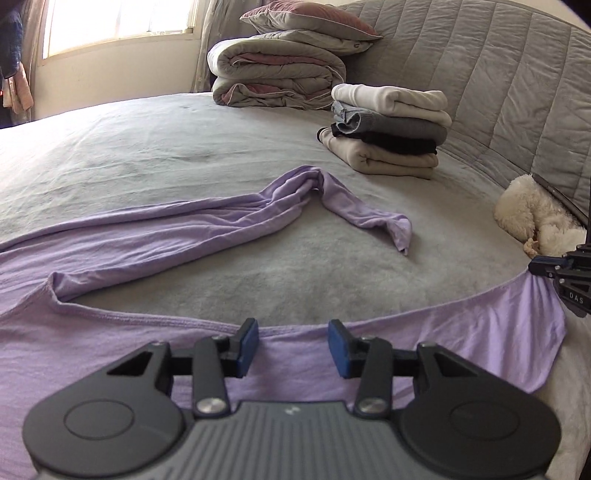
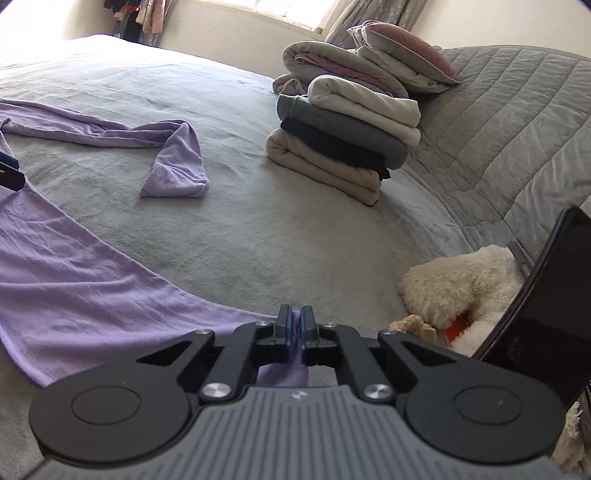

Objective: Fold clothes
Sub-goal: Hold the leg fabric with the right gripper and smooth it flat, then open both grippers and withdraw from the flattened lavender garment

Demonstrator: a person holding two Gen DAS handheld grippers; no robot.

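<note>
**On a grey bed, a lilac shirt is held at one corner**

Over the near edge of the lilac shirt point(image 1: 122, 240) the left gripper point(image 1: 293, 347) is held low and level, its blue pads point(image 1: 248, 345) spread wide apart with nothing between them. The shirt's hem passes just under and beyond the pads. At the right edge of the left wrist view, the right gripper point(image 1: 543, 267) is seen pinching the shirt's far corner, and the cloth is pulled into a raised point there. White letters on that gripper's body are read as "DAS", though the start may be cut off.

From the right wrist view, the right gripper point(image 2: 295, 328) is shown closed, with a fold of lilac cloth squeezed between its pads point(image 2: 285, 328). The left gripper point(image 2: 11, 171) is seen only as a dark sliver at the left edge.

The shirt is spread across the bed point(image 1: 166, 140), with one long sleeve bent into a sharp angle further out. A small pale mark on each gripper's ribbed top cannot be read.

Well beyond the shirt, a stack of folded clothes point(image 1: 388, 129) is set near the quilted headboard point(image 1: 498, 74), with a rolled duvet point(image 1: 277, 77) and pillows point(image 1: 310, 27) behind it. A white plush toy point(image 2: 465, 284) is partly hidden by a dark phone point(image 2: 539, 314) propped upright. The window point(image 1: 118, 18) is washed out by glare.
</note>
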